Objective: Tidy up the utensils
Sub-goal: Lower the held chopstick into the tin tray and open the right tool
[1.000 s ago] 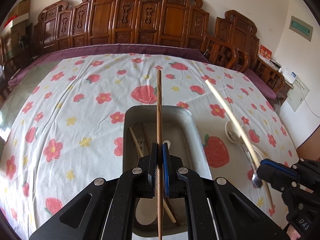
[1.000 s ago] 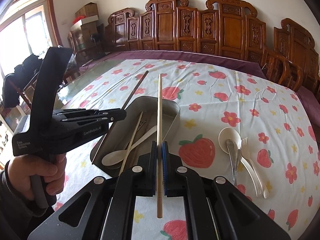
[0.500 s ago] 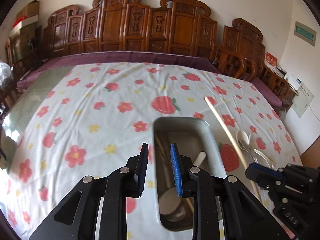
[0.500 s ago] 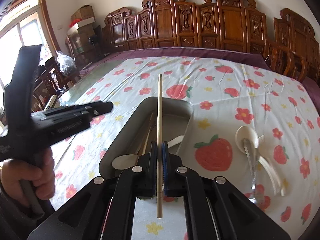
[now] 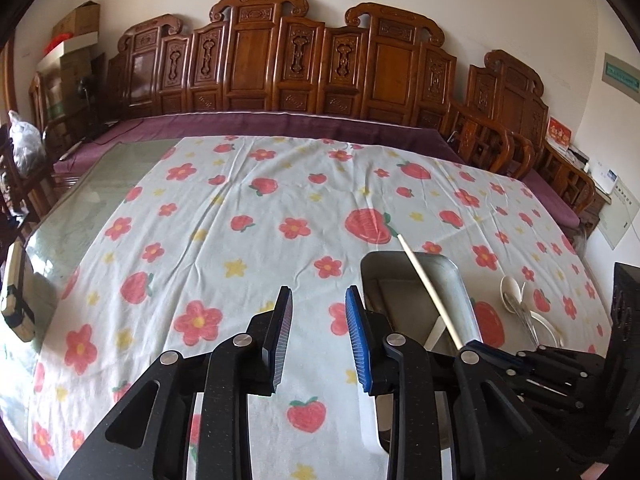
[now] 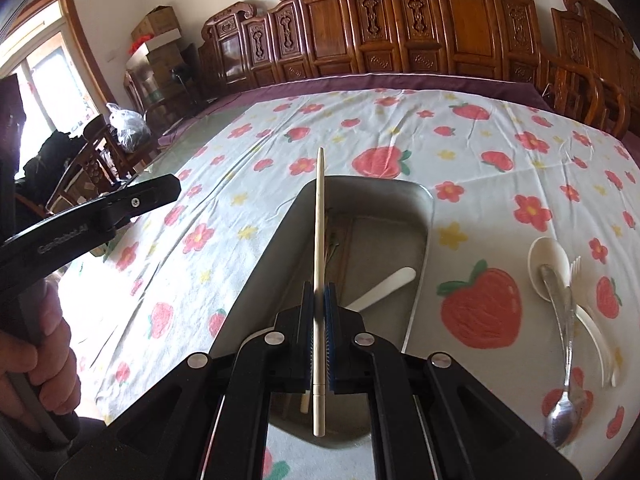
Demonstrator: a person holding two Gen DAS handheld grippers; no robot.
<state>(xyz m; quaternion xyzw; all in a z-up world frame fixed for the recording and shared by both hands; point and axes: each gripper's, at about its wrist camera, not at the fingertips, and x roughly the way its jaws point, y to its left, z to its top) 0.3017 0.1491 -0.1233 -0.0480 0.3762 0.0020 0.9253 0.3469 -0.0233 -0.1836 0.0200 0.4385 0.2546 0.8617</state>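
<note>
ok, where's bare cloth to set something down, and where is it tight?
Free: the tablecloth left of the metal tray and beyond it toward the chairs; also the strawberry patch between tray and utensil pile. Crowded: the tray's inside, with a white spoon, and the pile. The right gripper holds a chopstick over the tray.

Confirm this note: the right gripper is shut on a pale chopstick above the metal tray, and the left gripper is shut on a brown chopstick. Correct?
Not quite. The left gripper holds nothing: the left wrist view shows its jaws apart and opening over the tablecloth. The rest stands: the right gripper is shut on the pale chopstick above the metal tray.
</note>
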